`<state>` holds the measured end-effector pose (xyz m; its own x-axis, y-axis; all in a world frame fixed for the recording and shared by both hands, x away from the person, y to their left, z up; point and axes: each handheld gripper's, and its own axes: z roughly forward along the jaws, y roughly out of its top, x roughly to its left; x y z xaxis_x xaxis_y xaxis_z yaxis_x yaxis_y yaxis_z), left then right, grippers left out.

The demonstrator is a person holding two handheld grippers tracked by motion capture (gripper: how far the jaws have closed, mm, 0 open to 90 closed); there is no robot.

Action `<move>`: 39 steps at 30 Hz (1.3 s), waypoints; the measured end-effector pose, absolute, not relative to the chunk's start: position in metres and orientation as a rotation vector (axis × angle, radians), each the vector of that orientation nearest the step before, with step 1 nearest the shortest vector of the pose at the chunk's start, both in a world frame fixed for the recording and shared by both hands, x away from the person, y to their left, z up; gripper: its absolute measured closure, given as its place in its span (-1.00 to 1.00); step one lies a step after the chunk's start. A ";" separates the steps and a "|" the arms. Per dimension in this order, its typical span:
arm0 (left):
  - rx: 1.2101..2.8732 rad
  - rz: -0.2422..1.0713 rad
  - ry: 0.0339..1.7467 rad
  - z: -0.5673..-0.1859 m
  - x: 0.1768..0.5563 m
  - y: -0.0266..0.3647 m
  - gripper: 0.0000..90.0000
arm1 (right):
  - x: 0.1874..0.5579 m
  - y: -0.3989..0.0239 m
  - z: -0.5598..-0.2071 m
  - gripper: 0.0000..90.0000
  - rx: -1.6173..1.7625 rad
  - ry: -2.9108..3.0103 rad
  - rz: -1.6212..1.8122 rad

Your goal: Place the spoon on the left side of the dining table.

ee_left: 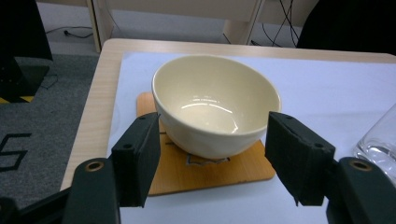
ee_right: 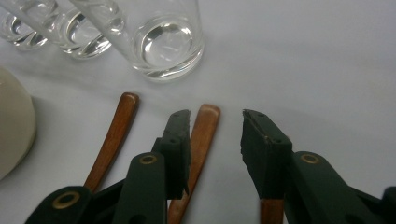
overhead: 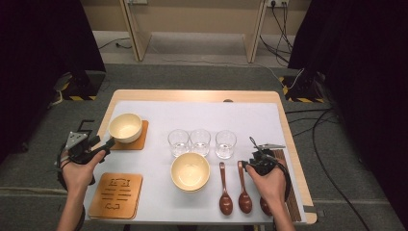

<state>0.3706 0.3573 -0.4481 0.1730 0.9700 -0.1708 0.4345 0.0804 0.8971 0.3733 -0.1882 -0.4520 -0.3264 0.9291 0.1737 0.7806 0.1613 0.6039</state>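
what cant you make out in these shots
- Third brown wooden spoon: high view, mostly under the right hand.
- Whether the right tongs touch the middle wooden spoon: right gripper view, unclear.
- Carved wooden coaster: left gripper view, pattern hidden under the cream ceramic bowl.

A: What is the bowl [ee_left: 217,105] like?

B: Cream, glossy, round, upright and empty. It sits on a square wooden coaster [ee_left: 219,170] near the bench's far left corner, covering most of it; a dark line pattern shows on the coaster under its base.

A: And the spoons?

B: Dark reddish-brown wood, lying flat at the near right. The middle spoon [ee_right: 200,140] has its handle pointing away toward the glasses and its bowl end nearest the person. A matching left spoon [ee_right: 113,135] lies just beside it, roughly parallel, not touching. In the high view the third spoon's [overhead: 265,206] bowl end peeks out further right.
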 end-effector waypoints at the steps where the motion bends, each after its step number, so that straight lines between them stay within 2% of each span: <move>1: 1.509 0.715 1.412 -0.449 0.370 0.357 -0.22 | 0.374 -0.185 -0.453 0.42 1.678 2.213 0.900; 29: 1.503 0.738 1.406 -0.445 0.368 0.360 -0.23 | 0.390 -0.163 -0.459 0.56 1.877 2.332 0.587; 39: 1.514 0.734 1.402 -0.446 0.369 0.359 -0.20 | 0.392 -0.156 -0.460 0.67 1.913 2.293 0.488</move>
